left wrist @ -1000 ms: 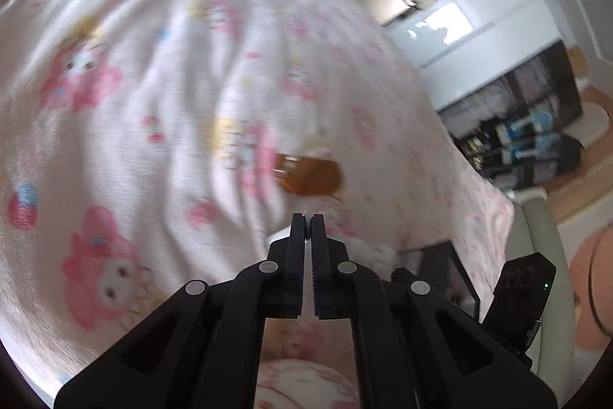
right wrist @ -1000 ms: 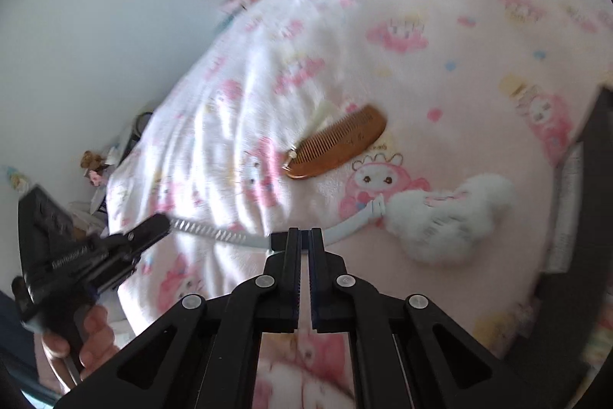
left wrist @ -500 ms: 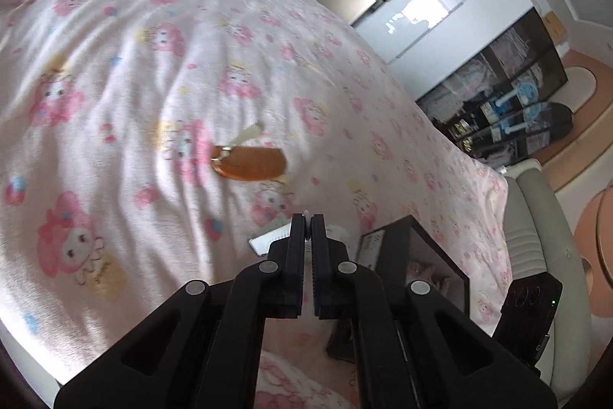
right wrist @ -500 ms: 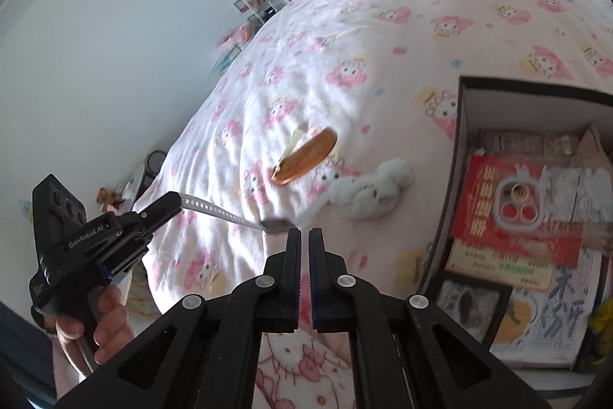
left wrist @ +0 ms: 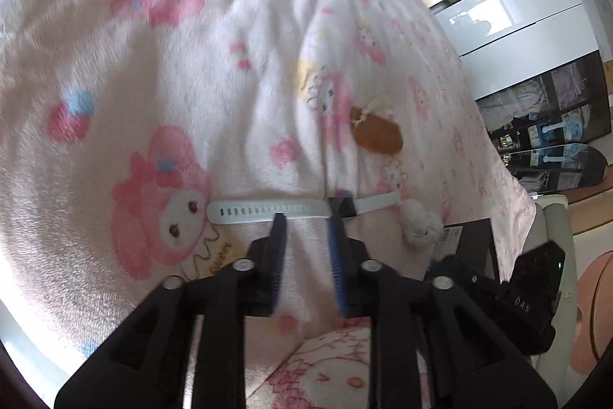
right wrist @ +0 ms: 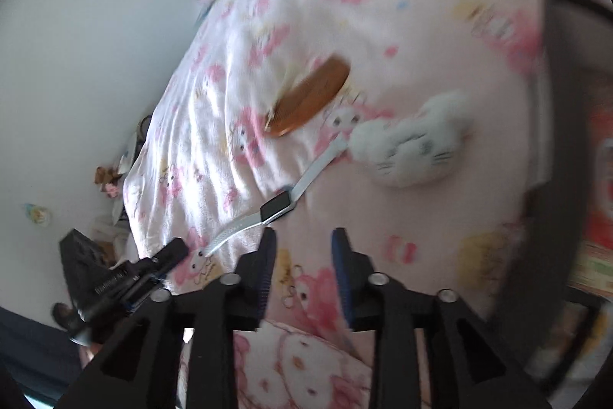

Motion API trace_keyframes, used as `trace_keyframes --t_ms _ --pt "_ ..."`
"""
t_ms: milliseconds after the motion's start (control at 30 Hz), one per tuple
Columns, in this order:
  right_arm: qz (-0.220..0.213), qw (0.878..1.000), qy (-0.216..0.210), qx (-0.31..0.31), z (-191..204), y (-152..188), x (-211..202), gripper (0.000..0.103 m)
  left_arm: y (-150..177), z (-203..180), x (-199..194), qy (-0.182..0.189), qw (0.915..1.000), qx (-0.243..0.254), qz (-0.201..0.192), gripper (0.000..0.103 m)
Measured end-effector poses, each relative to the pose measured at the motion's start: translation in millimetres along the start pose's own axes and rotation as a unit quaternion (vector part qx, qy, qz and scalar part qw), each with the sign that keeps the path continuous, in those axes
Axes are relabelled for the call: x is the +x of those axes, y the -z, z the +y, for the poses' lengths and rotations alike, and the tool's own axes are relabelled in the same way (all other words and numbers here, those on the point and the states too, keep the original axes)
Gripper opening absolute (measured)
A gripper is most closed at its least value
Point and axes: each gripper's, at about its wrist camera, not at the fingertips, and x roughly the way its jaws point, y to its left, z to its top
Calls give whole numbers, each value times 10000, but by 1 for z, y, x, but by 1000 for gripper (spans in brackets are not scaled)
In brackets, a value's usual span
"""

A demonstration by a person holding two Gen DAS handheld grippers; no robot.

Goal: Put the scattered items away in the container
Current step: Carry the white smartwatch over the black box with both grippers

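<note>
A white-strapped watch (left wrist: 268, 211) with a black face (right wrist: 277, 206) lies flat on the pink cartoon blanket. My left gripper (left wrist: 306, 220) hovers just short of its strap, jaws opening, nothing pressed between them. My right gripper (right wrist: 302, 236) is close to the watch face, jaws also opening and holding nothing. Beyond the watch lie a brown comb (right wrist: 310, 98) and a white plush toy (right wrist: 417, 144). The dark box (right wrist: 567, 125), with printed items inside, is at the right edge. In the right wrist view the left gripper (right wrist: 168, 255) points at the strap's end.
The blanket (left wrist: 191, 64) is rumpled into soft folds around the comb (left wrist: 377, 135). The plush (left wrist: 421, 225) sits next to the box corner (left wrist: 473, 240). A white wall and the bed's edge are on the left; wardrobes and dark shelves stand beyond the bed.
Both grippers have gone from shut to open and dropped closer to the blanket. The watch now lies right before both sets of fingertips. The box has slid to the right wrist view's edge.
</note>
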Motion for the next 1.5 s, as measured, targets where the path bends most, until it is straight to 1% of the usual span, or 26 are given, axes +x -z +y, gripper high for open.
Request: trace_keyframes --t_ms 33,133,167,200,267,333,367,400,467,500,533,567,600,633,700,800,867,1000,1100,1200,1267,1367,1433,1500 --pt "80 10000 49 -9 0 -4 10 31 2 2 8 51 9998 -44 162 30" --pt "277 9995 174 46 -3 -18 40 31 8 3 30 422 9967 -76 688 33" --pt "336 9993 156 83 -3 -21 47 31 9 1 34 470 9961 -44 750 33" --pt "401 9990 130 135 -5 -26 56 31 9 0 36 462 9963 -19 730 33" --pt "465 9986 112 229 -7 -33 69 32 5 5 41 377 9974 -208 586 33" --pt "468 9981 115 372 -9 -39 79 32 -1 16 41 512 9964 -552 389 33" --pt "471 9980 114 402 -9 -42 83 33 -3 21 40 592 9954 -703 264 33" --pt "480 9979 133 419 -9 -44 88 37 -5 23 39 636 9948 -788 138 33" --pt "468 9979 130 437 -10 -48 96 40 -9 24 39 637 9952 -746 7 37" --pt "441 9978 79 486 -11 -50 102 40 -10 23 42 586 9958 -707 -12 37" --pt "436 9977 47 513 -11 -51 106 40 -11 22 44 506 9964 -686 -16 33" --pt "449 9979 21 473 -10 -52 109 33 -11 20 45 412 9972 -628 -4 28" --pt "469 9983 29 351 -6 -52 112 8 -12 16 45 302 9981 -541 -27 11" --pt "465 9987 47 225 -1 -51 112 6 -12 12 42 241 9986 -451 -93 6" --pt "350 9994 -29 18 8 -46 101 3 -9 -2 33 241 9993 -179 -205 4" --pt "99 9997 81 -208 19 -37 75 2 -8 -19 25 379 9990 154 -182 3" --pt "-94 9997 49 -240 25 -31 53 2 -4 -33 17 462 9982 339 -194 3" --pt "-486 9982 -100 -343 36 -17 2 2 6 -66 -14 670 9948 718 -279 3" --pt "-772 9963 -148 -362 33 -6 -41 2 15 -98 -34 783 9908 1064 -305 3" --pt "-1003 9945 -209 -230 24 3 -80 2 32 -136 -46 1083 9841 1392 -220 3" --pt "-1196 9924 -225 -205 16 11 -105 2 45 -167 -52 1260 9779 1657 -182 3" --pt "-1466 9890 -82 -207 -3 25 -144 2 69 -215 -51 1388 9673 2121 -112 3" --pt "-1621 9867 98 -114 -25 32 -170 2 89 -246 -46 1376 9616 2372 -89 3" --pt "-1644 9860 286 35 -51 37 -194 2 111 -275 -38 1404 9541 2646 -28 3"
